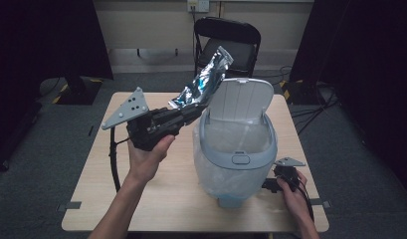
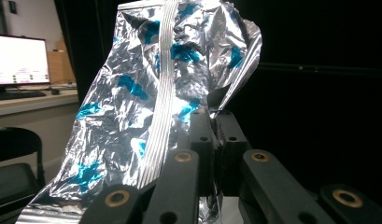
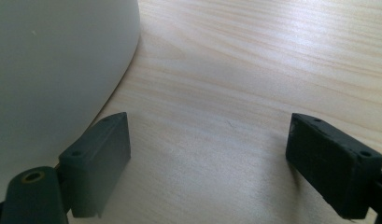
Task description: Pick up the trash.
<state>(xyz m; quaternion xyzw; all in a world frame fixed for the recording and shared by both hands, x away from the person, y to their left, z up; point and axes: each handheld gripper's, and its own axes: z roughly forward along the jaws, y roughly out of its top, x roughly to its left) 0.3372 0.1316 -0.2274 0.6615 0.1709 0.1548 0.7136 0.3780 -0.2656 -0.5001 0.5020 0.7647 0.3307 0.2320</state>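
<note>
High view: left hand-held gripper (image 1: 193, 110) is clamped on the foil bag's (image 1: 203, 79) bottom edge, bag sticking up beyond its tip. Looks feather-light, crinkly, slippery, so pinch near the seam.

Grey carpet floor (image 1: 47, 164), black curtains (image 1: 42, 35) either side — a black folding chair (image 1: 231, 40) against the pale wall (image 1: 151, 20).

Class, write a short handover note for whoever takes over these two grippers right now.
Left gripper: shut on the crumpled foil wrapper, held up beside the bin's raised lid.
Right gripper: fingers open, holding nothing, low on the table beside the bin.
Done: wrapper picked up, lid open, bin lined with a clear bag.
Left: carry the wrapper over the opening, release it, probably close the lid.
</note>
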